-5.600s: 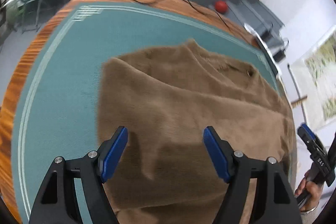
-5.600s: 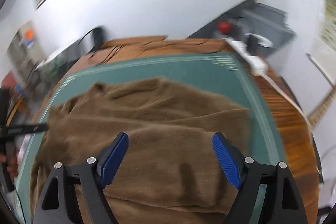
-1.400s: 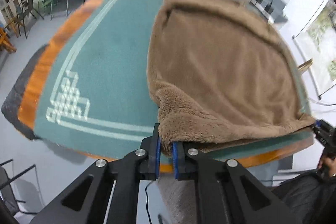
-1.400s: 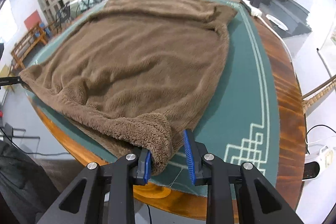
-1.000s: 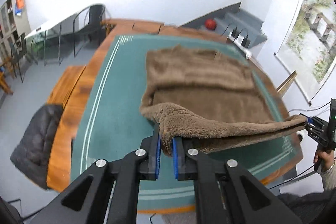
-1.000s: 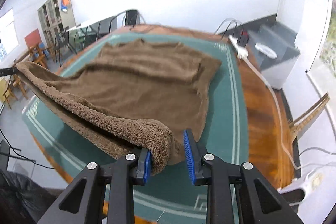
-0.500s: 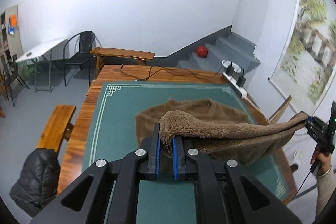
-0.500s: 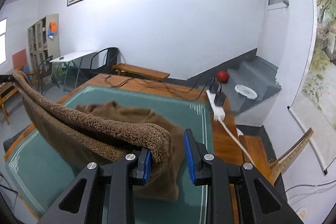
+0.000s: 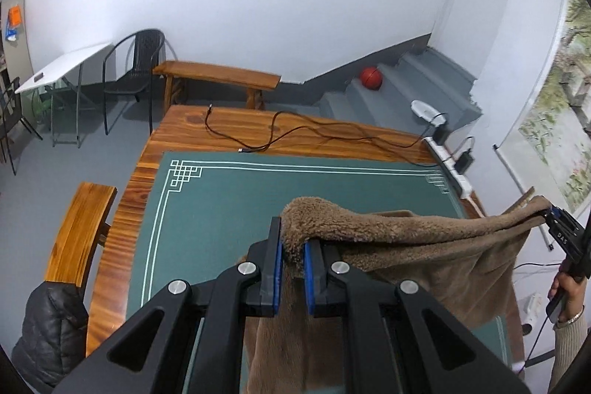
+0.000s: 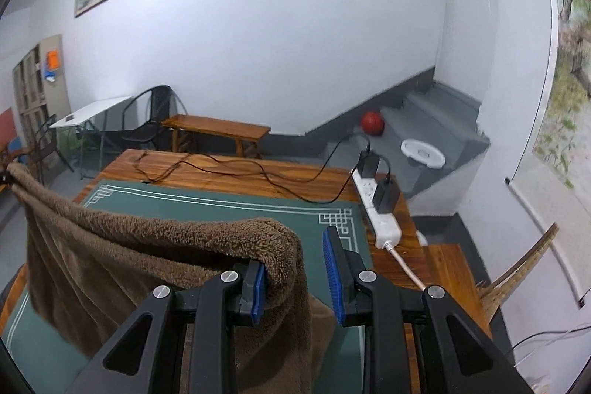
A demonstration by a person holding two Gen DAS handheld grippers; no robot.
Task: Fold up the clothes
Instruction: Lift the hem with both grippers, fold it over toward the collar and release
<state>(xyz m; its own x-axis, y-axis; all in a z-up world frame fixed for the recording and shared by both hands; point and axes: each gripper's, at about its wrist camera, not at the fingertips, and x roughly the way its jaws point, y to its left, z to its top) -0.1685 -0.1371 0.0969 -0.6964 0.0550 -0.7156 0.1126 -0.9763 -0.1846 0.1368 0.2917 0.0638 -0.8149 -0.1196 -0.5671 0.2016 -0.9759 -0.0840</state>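
Note:
A brown fleece sweater point(image 9: 406, 246) hangs lifted above the green mat point(image 9: 229, 202), stretched between my two grippers. My left gripper point(image 9: 293, 264) is shut on one corner of the sweater. In the right wrist view my right gripper point(image 10: 299, 277) holds the other corner of the sweater point(image 10: 155, 246); the cloth drapes over the left pad and the jaws stand partly apart. The right gripper also shows in the left wrist view point(image 9: 561, 231) at the far right, gripping the cloth edge. The sweater's lower part hangs down toward the mat.
The wooden table point(image 9: 295, 132) carries black cables point(image 9: 280, 132) and a white power strip point(image 10: 376, 213) along its right edge. Wooden benches point(image 9: 77, 231) stand left and behind. A dark jacket point(image 9: 51, 324) lies on the left bench. A red ball point(image 9: 370, 78) sits on the stairs.
Both grippers have raised the sweater's near edge higher off the table and carried it further toward the table's far side. The right jaws look wider apart than before.

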